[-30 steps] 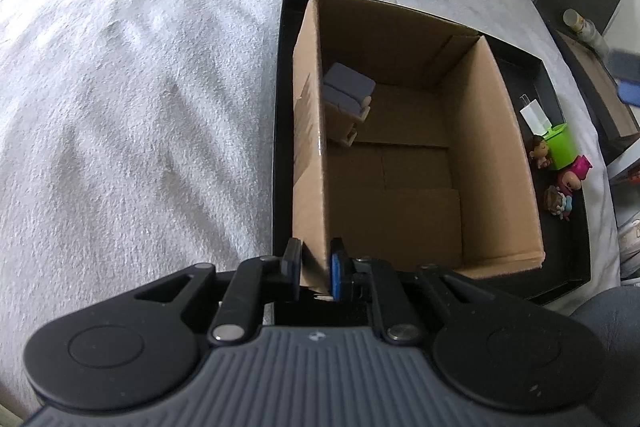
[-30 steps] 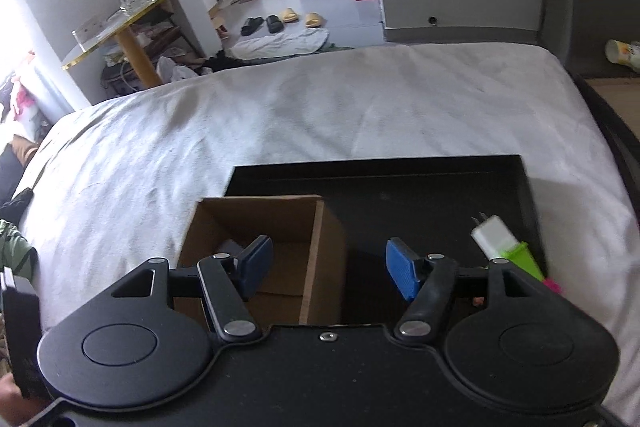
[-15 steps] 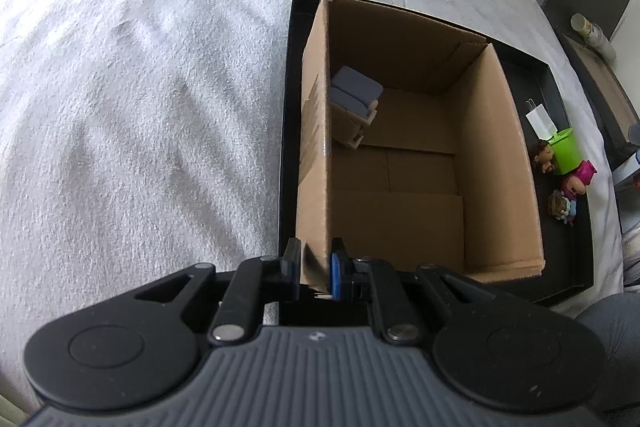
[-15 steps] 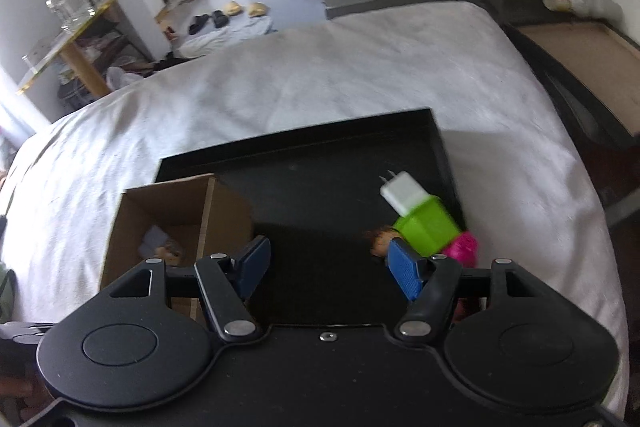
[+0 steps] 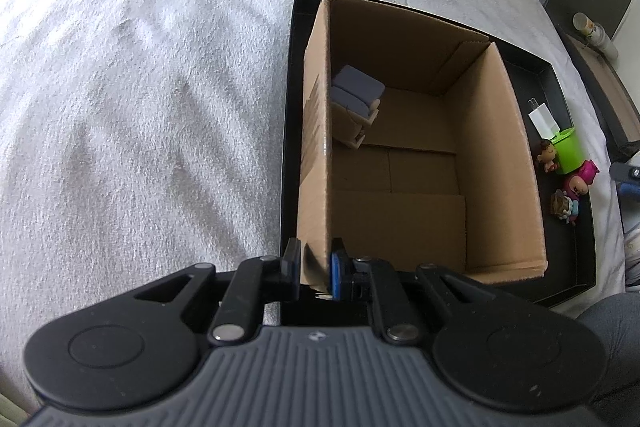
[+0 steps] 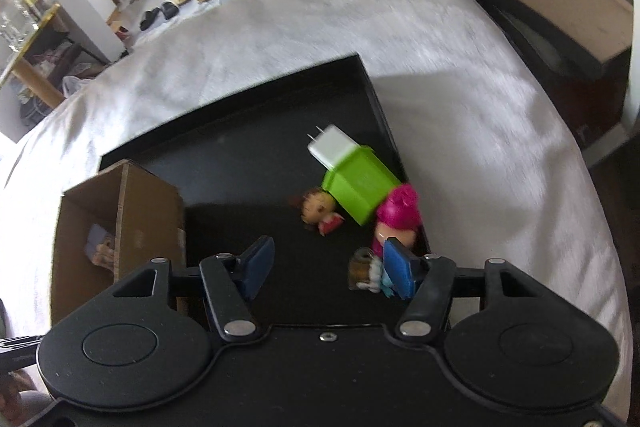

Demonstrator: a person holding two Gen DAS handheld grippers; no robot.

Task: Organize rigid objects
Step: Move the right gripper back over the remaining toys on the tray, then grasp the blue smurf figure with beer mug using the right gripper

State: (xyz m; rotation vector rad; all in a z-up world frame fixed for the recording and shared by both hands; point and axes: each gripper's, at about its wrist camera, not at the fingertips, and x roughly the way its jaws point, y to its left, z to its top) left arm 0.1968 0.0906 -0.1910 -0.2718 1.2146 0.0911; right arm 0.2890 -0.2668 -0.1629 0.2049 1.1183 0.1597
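5 loose items remain outside the cardboard box [image 5: 420,163]: a white charger [image 6: 330,147], a green block [image 6: 360,185], a brown-haired figurine [image 6: 318,209], a pink figurine [image 6: 398,221] and a small blue-and-white figurine [image 6: 366,269]. They cluster on the black tray [image 6: 240,155] at about 3 o'clock from the box in my left wrist view.

My left gripper [image 5: 315,267] is clamped on the box's near left wall, jaws nearly closed with the cardboard edge pinched between them. That grip matches what I saw 1 second ago, so the box stays steadied. Inside it, at about 10 o'clock, lies 1 grey-topped item [image 5: 356,99] against the left wall.

What has changed is my right gripper [image 6: 326,267]. 1 second ago it looked over the box and the far bed; since then it has swung towards 3 o'clock and dropped over the toy cluster. Its jaws stand wide apart and hold nothing. The right pad sits just beside the small blue-and-white figurine, partly covering it.

I judge this as the approach to the next pick, probably that nearest figurine. The view is motion-blurred, so I would settle before closing. The figurines are small and crowded, so a careless closing could knock a neighbour.
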